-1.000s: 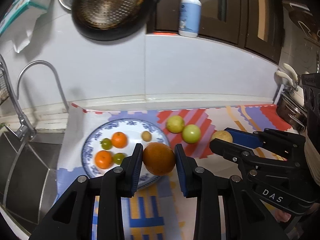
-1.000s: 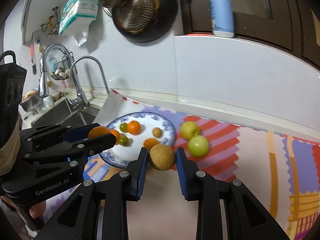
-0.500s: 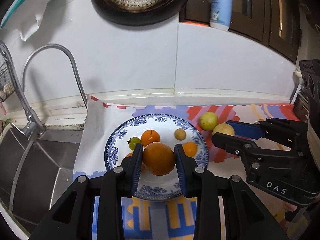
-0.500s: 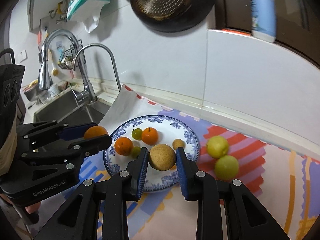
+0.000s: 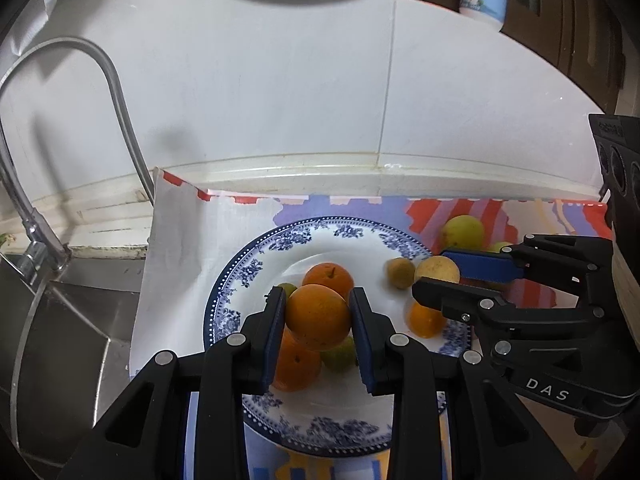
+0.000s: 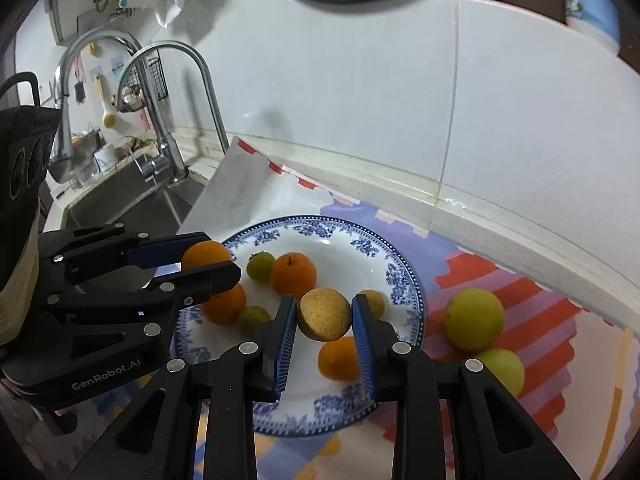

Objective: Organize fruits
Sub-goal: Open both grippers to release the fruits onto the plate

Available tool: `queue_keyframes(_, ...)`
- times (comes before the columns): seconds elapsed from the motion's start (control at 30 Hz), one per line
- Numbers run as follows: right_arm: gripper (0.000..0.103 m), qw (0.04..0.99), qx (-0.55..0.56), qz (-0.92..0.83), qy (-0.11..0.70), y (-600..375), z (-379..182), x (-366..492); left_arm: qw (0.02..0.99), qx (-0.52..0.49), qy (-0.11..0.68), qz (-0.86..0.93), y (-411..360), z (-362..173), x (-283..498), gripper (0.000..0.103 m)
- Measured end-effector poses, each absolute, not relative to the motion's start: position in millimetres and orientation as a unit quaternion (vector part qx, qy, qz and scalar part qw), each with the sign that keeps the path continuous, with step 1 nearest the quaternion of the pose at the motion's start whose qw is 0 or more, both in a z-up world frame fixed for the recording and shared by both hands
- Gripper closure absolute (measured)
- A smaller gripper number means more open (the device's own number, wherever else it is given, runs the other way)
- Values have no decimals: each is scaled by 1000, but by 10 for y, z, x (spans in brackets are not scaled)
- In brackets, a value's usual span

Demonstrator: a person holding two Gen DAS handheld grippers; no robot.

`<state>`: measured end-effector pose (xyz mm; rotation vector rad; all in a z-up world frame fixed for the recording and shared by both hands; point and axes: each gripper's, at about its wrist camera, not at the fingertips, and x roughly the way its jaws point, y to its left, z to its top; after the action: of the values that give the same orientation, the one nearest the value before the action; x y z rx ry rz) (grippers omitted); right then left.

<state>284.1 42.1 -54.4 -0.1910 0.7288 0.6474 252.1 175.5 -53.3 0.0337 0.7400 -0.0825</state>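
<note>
both grippers are hovering over the blue-patterned white plate (image 6: pixel 404 276), left gripper (image 5: pixel 318 320) clamping a big round orange (image 5: pixel 318 316), right gripper (image 6: pixel 324 320) gripping a tan speckled round fruit (image 6: pixel 325 314); two yellow-green apples (image 6: pixel 474 318) are sitting on the colourful mat (image 6: pixel 532 308), waiting

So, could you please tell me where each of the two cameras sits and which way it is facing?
Left wrist: on the left gripper, looking along its fingers down at the plate; it grips an orange, and the right gripper shows at right.
Right wrist: on the right gripper, facing the plate and the sink beyond; it grips a tan fruit, and the left gripper shows at left.
Shared: the plate, both held fruits.
</note>
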Motion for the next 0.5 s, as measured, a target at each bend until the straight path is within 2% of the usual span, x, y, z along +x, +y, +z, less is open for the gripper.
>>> queue_keyframes(0.5,72,871,-93,311,370,522,-750,3022,924,4,380,-50,1819,-742,2665,71)
